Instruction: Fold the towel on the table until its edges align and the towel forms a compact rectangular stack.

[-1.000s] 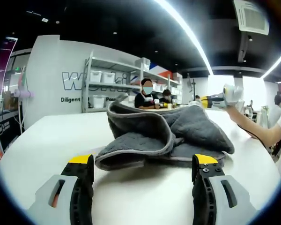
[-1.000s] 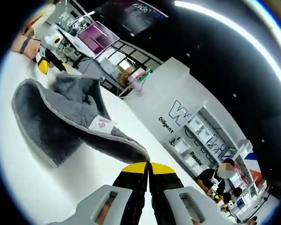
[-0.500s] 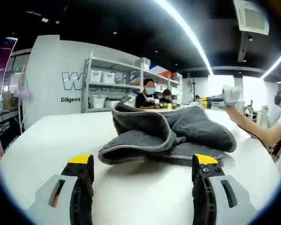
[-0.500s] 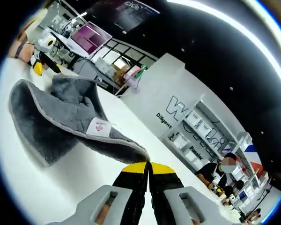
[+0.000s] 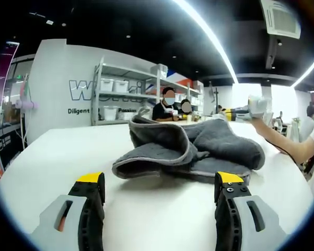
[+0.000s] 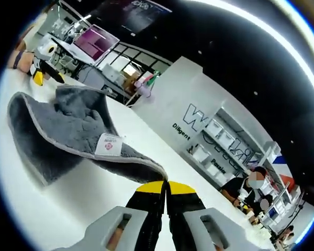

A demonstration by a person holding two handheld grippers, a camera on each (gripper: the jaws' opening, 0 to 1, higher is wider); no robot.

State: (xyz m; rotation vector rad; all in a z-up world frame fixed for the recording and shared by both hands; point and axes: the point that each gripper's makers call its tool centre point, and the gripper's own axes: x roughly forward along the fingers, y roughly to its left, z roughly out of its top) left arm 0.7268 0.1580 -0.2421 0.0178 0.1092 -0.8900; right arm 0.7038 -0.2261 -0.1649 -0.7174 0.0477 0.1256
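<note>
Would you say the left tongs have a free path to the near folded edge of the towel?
Probably yes: the left tongs stand open, and only bare white table lies between them and the towel.

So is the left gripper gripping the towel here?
No, the left gripper stands open above the bare table, short of the towel.

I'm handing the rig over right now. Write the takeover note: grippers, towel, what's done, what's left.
Left gripper: open, holding nothing, jaws apart low over the table in front of the towel.
Right gripper: shut on the towel's corner, lifting that edge off the table; the white label sits just beyond the jaws.
Towel: grey, bunched and loosely doubled over mid-table, edges not aligned.
Done: one corner gripped and raised.
Left: probably take a second corner with the left, spread the towel, then fold it into a neat rectangular stack.
</note>
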